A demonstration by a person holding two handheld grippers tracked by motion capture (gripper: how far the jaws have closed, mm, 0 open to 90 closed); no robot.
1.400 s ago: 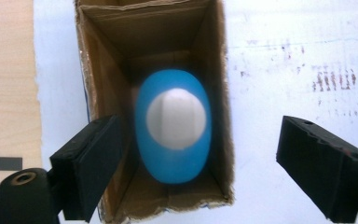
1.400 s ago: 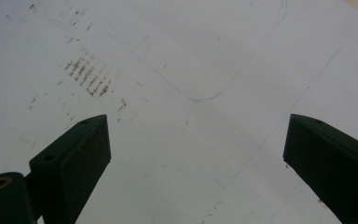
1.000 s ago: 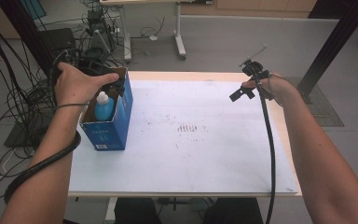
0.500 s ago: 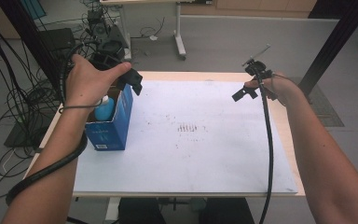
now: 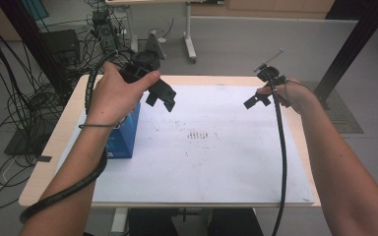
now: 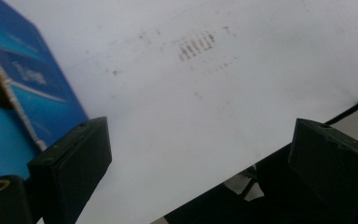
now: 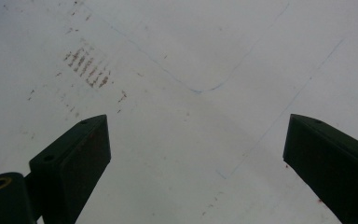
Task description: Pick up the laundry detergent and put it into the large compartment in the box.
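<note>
Light wooden bench [image 5: 74, 105]: carries a large white paper sheet [image 5: 211, 162] with a patch of dark scuff marks [image 5: 197, 134] near its middle.

Blue cardboard box [image 5: 124, 132]: stands upright on the left part of the sheet, top open; in the left gripper view a pale blue item [image 6: 0, 140] sits inside it, identity not discernible. Part of the box is hidden under the left forearm.

Left arm: enters from the bottom edge, forearm angled up over the box, hand [image 5: 113, 93] wrapped around the left hand-held gripper [image 5: 160, 100]. The tool is raised above the sheet just right of the box top, tilted down toward the bench. Jaws stand wide apart, nothing between them.

Right arm: extends along the right side of the sheet, hand [image 5: 295, 93] near the far right corner, the right hand-held gripper [image 5: 254, 102] pointing inward and down. Jaws wide apart, nothing between them, well apart from the box.
</note>
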